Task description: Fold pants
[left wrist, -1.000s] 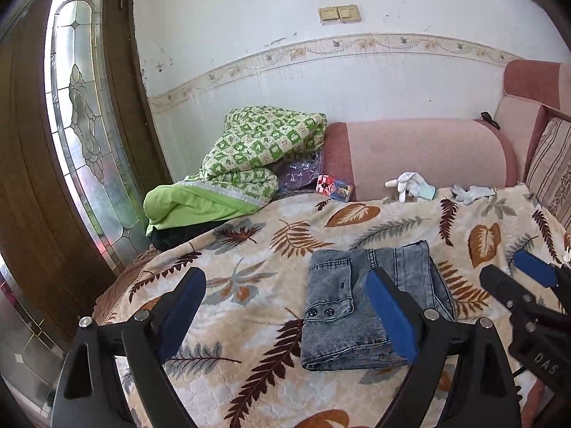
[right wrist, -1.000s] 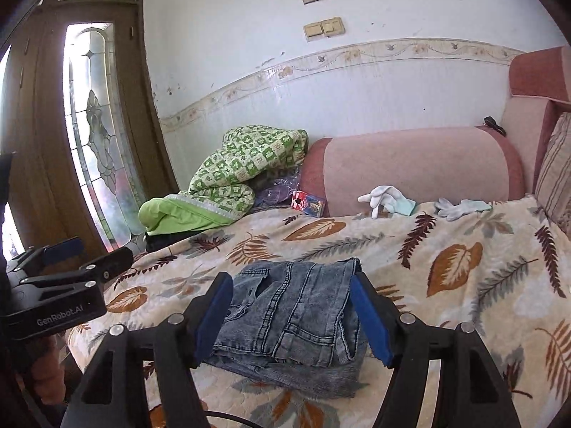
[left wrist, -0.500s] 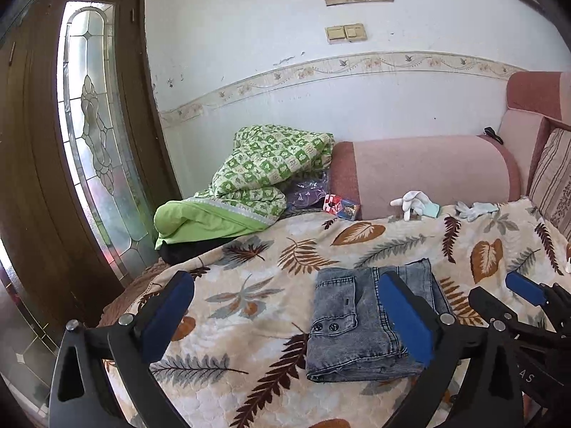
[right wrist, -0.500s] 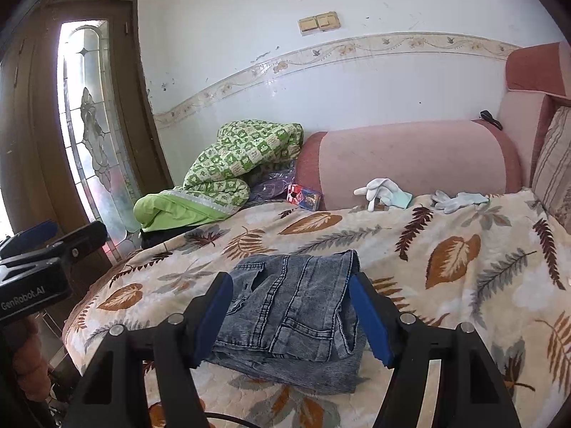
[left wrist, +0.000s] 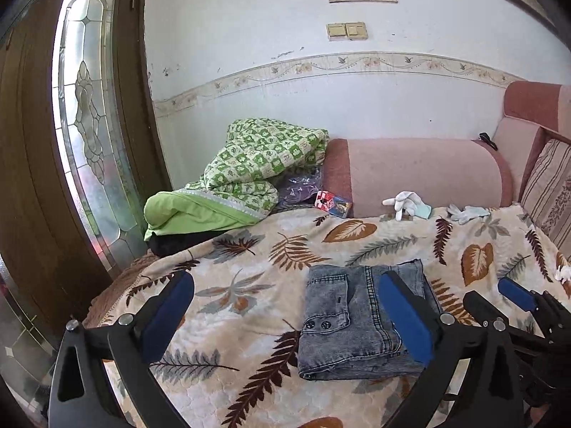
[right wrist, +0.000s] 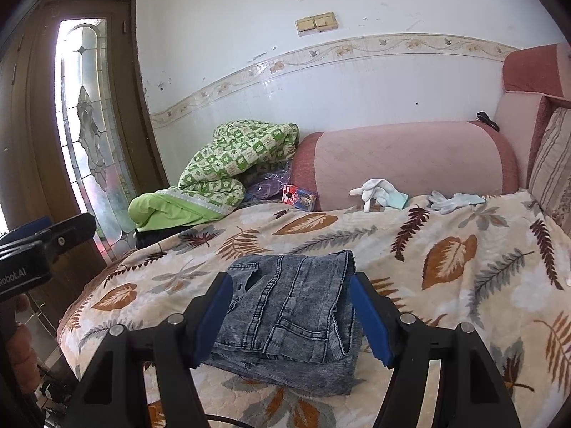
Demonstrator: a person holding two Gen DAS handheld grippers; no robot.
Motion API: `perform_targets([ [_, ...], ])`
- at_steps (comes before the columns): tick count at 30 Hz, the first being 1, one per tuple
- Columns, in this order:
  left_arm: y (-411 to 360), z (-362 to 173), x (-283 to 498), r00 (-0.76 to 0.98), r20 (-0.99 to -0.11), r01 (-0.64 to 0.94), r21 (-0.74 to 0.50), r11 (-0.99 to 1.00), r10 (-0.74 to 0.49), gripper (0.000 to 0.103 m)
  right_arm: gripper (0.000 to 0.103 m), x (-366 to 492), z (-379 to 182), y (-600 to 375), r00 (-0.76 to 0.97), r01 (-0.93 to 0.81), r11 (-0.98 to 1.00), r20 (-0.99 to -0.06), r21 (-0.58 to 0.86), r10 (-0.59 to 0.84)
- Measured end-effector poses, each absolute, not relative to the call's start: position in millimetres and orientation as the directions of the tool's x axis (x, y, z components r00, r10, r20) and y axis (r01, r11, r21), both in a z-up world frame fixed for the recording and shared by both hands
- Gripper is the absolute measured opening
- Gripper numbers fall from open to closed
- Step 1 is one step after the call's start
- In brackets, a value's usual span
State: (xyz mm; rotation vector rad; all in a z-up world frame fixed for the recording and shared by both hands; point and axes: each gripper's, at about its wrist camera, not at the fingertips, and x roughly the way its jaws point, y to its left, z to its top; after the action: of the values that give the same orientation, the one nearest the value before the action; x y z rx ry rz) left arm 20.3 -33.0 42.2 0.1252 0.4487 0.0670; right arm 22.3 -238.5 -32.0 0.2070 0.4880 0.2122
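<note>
The folded pants (left wrist: 360, 321) lie on the leaf-print bed (left wrist: 249, 285). The left gripper (left wrist: 285, 317), jaws spread wide and empty, hovers before them. The right gripper (right wrist: 292, 315) frames them, partly open, pads not pressing.

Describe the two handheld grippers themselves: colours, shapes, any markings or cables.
Both are black plastic frames with triangular cut-outs and silver pivot bolts. The left gripper and the right gripper each carry two long fingers faced with blue pads. White lettering ending "Robot.AI" marks the left gripper's body in the right wrist view. A thin black cable shows beneath the right gripper.
</note>
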Motion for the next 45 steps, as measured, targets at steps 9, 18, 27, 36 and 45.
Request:
perform_targets([
  [9,-17.1,46.7,13.9,0.915,-0.398,-0.030,0.092,0.995,0.064,0.103,0.072,22.3,-36.0,-237.9,0.866,-0.150,0.958,-0.434,0.246,0.247],
  [18,-1.3,53.2,8.9,0.923,-0.382,-0.029,0.036,0.999,0.041,0.103,0.072,28.9,-50.4,-226.6,0.848,-0.165,0.958,-0.464,0.233,0.259],
  [27,0.4,45.7,15.1,0.906,-0.422,-0.030,0.011,0.999,0.032,0.103,0.072,30.7,-52.0,-227.2,0.845,-0.165,0.956,-0.464,0.244,0.265],
  [36,-6.1,45.8,13.1,0.902,-0.431,0.001,0.024,1.000,0.010,0.103,0.072,30.5,-52.8,-225.9,0.841,-0.168,0.956,-0.471,0.239,0.265],
  [45,-6.4,47.5,11.0,0.903,-0.429,0.002,0.019,1.000,0.007,0.103,0.072,27.8,-49.8,-226.0,0.850,-0.168,0.956,-0.455,0.242,0.264],
])
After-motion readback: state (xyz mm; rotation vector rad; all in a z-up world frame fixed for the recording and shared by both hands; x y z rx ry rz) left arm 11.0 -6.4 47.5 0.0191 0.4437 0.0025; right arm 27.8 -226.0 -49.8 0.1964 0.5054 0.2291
